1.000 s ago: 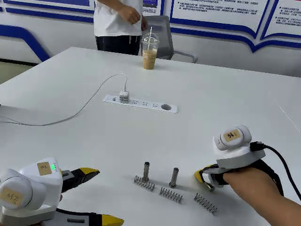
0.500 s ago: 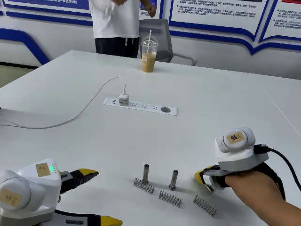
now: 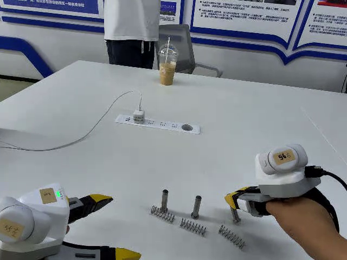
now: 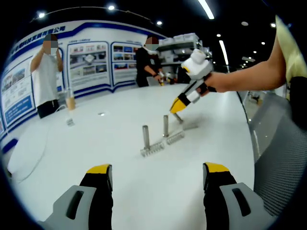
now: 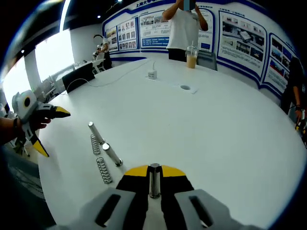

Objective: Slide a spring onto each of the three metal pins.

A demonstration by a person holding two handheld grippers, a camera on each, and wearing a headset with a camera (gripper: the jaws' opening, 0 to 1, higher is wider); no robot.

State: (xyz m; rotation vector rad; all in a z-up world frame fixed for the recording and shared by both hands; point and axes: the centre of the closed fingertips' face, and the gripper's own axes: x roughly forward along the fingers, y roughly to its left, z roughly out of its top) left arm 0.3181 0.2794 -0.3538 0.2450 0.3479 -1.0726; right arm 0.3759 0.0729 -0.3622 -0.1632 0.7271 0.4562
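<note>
**Third pin clamped in my right fingers, three springs lying loose**

My right gripper [image 3: 234,201] has its fingers closed on one metal pin [image 5: 154,179]. The pin sticks out past the yellow tips and slants down toward the bench [image 3: 260,119], on my side of the power strip [image 3: 157,123] and off to its right. I cannot tell whether the pin's lower end touches the surface. My left gripper [image 4: 158,168] has its fingers wide apart with nothing between them. It hangs low over the bench on my side of the strip, to its left.

A broad stretch of plain white bench lies between the strip and the work. Beyond the strip the bench runs on to its far edge, where a cup [image 3: 167,65] with a straw stands. Behind that edge are a chair [image 3: 179,46] and a person [image 3: 133,27]. A white cable [image 3: 81,138] leaves the strip and trails away to the left.

On my side of the strip, the left standing pin [image 3: 164,199] and the right standing pin [image 3: 197,207] are upright, near each other but apart. Both are short dull-grey cylinders with bare shafts. The left spring [image 3: 162,214], middle spring [image 3: 193,226] and right spring [image 3: 231,236] lie flat in a slanting row just nearer me than the pins. Their coils are open and none is on a pin.
</note>
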